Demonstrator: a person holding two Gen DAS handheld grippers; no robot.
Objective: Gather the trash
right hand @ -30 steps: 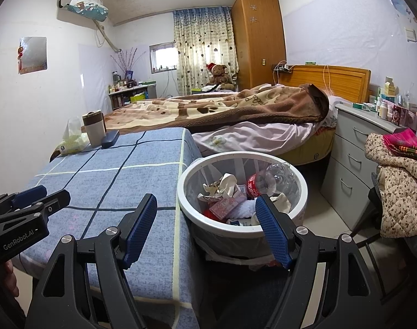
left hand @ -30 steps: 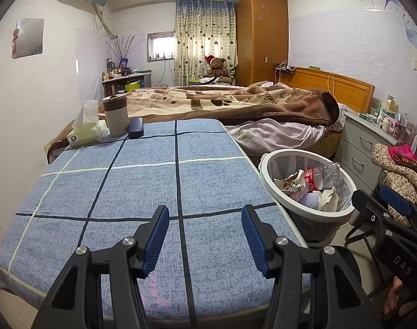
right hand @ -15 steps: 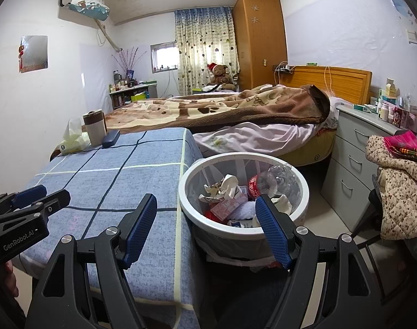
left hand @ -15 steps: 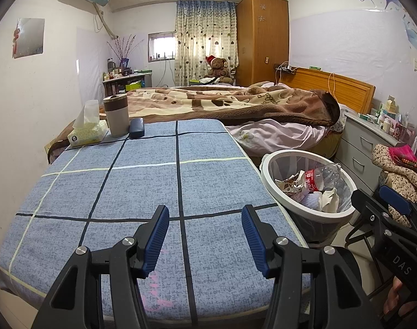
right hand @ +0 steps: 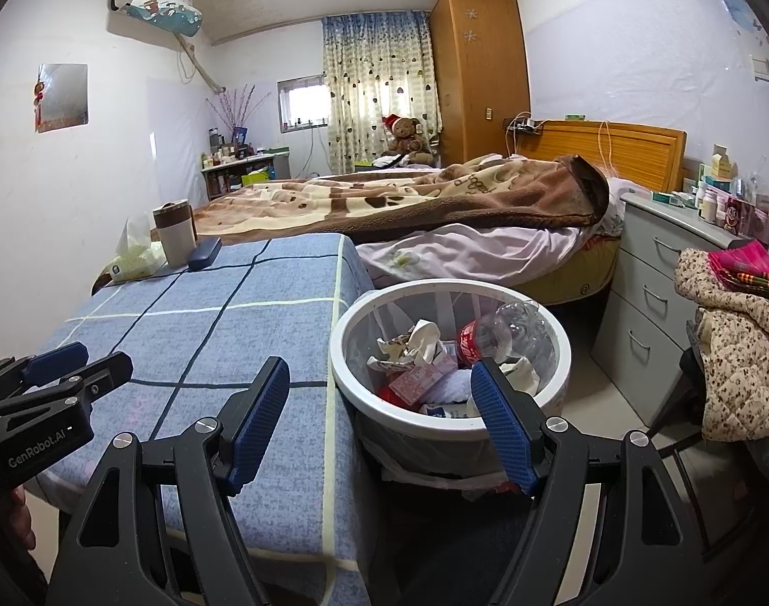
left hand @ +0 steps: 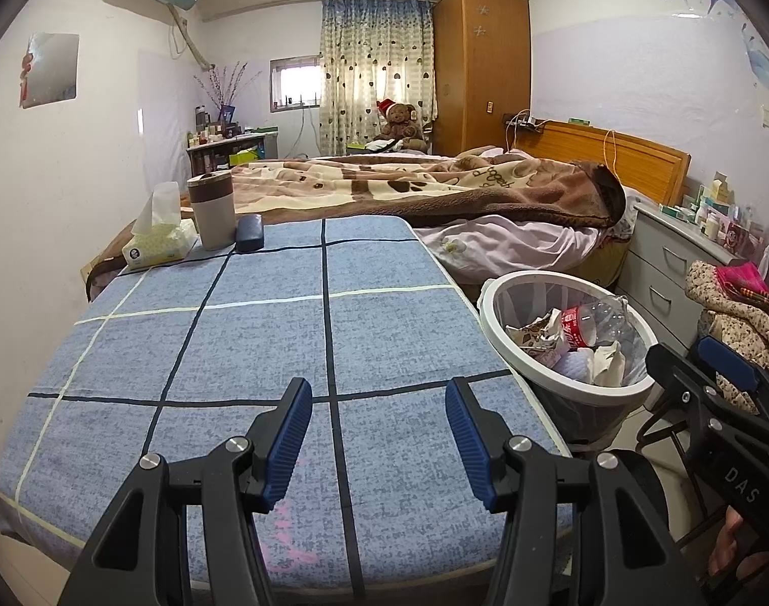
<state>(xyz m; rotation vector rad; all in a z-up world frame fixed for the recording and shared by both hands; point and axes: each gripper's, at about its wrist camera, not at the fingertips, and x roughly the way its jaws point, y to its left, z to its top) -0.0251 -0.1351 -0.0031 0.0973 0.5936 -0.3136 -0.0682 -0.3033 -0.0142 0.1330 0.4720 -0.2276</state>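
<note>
A white wastebasket (left hand: pixel 487 313) (right hand: pixel 341 348) stands on the floor by the right edge of a table under a blue checked cloth (left hand: pixel 283 333) (right hand: pixel 207 333). In it lie a plastic bottle with a red label (left hand: pixel 586 323) (right hand: pixel 490 338), crumpled paper (left hand: pixel 536 336) (right hand: pixel 415 341) and small cartons. My left gripper (left hand: pixel 378 404) hovers over the near part of the cloth, open and empty. My right gripper (right hand: pixel 379 379) is held above the near rim of the basket, open wide with nothing between its pads. No loose trash shows on the cloth.
A tissue pack (left hand: pixel 157 247), a lidded cup (left hand: pixel 212 209) and a dark case (left hand: pixel 249 232) sit at the table's far left corner. Behind is a bed with a brown blanket (left hand: pixel 435 192). Grey drawers (right hand: pixel 657 272) and a heap of clothes (right hand: pixel 738 348) stand to the right.
</note>
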